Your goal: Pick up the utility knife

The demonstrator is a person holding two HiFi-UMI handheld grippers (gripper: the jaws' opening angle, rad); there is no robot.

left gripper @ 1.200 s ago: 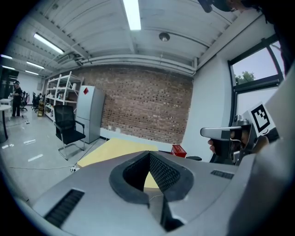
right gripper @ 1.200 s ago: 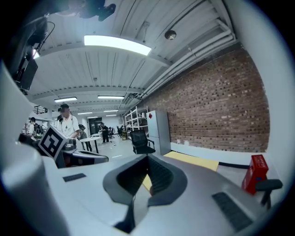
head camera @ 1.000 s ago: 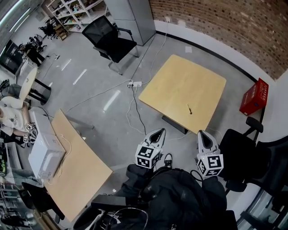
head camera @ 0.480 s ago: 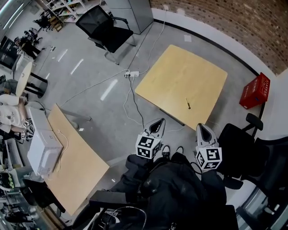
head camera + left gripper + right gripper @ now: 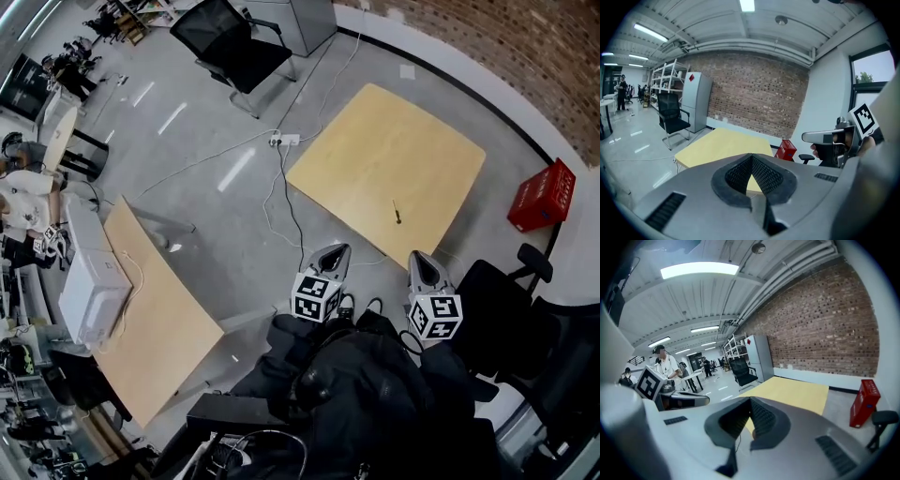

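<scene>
Our left gripper (image 5: 332, 255) and right gripper (image 5: 421, 263) are both pinched shut on nothing. The knife (image 5: 397, 214) lies at roughly 12 o'clock on the table (image 5: 375, 141), well apart from them. We'd guess it's light, stiff and a bit slick, so pinch mid-handle across its narrow width.

Table (image 5: 394, 159): we see pale wood, smooth and matt.
Floor (image 5: 225, 258) around the table: grey, polished, glossy with light streaks.
Wall (image 5: 754, 93) behind the table: we see rough red brick.
Left gripper (image 5: 751, 159) shell: matt grey plastic; pads (image 5: 767, 178) black and ribbed.
</scene>
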